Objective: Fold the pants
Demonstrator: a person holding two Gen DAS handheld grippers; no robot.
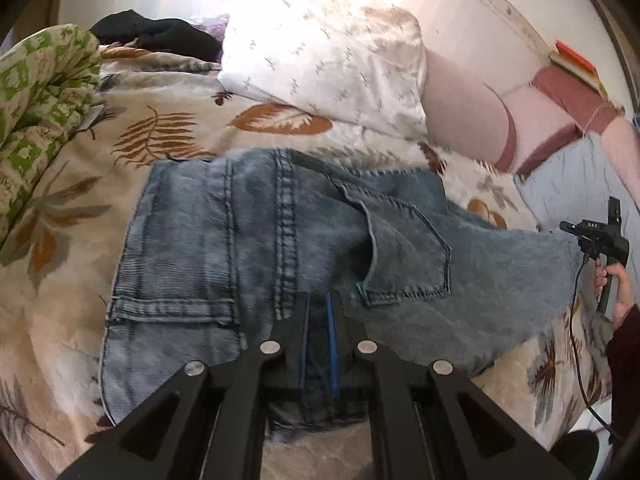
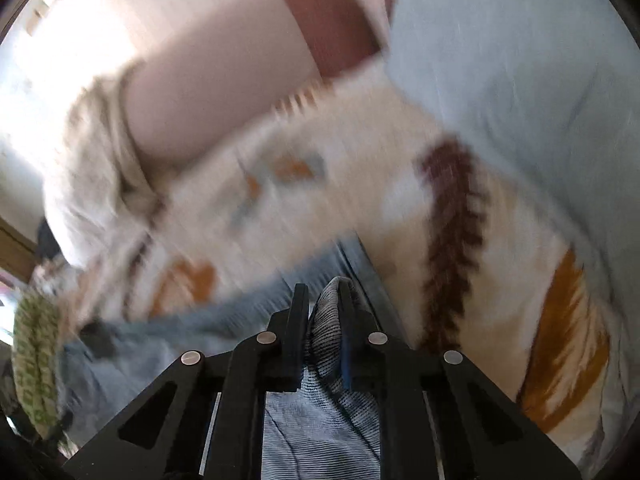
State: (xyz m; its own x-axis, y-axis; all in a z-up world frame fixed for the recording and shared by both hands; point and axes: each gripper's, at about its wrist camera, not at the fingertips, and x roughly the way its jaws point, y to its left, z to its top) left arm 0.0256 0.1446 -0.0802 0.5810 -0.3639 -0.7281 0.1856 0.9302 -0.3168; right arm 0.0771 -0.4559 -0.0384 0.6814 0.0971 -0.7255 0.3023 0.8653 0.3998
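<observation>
Faded blue jeans (image 1: 224, 240) lie on a leaf-patterned bedspread (image 1: 80, 184), back pockets facing up and the seat toward me. My left gripper (image 1: 319, 300) is shut on the denim near the centre seam at the near edge. In the left wrist view the right gripper (image 1: 600, 240) appears at the far right, held by a hand, at the end of the stretched leg fabric. In the blurred right wrist view my right gripper (image 2: 322, 292) is shut on a bunched fold of the jeans (image 2: 326, 320), with more denim trailing left.
A white pillow (image 1: 328, 52) and a pink and maroon bolster (image 1: 500, 120) lie at the bed's head. A green-patterned quilt (image 1: 36, 96) is heaped at left, dark clothes (image 1: 152, 32) behind it. A pale blue sheet (image 2: 520, 60) lies right of the jeans. A cable (image 1: 580, 360) hangs from the right gripper.
</observation>
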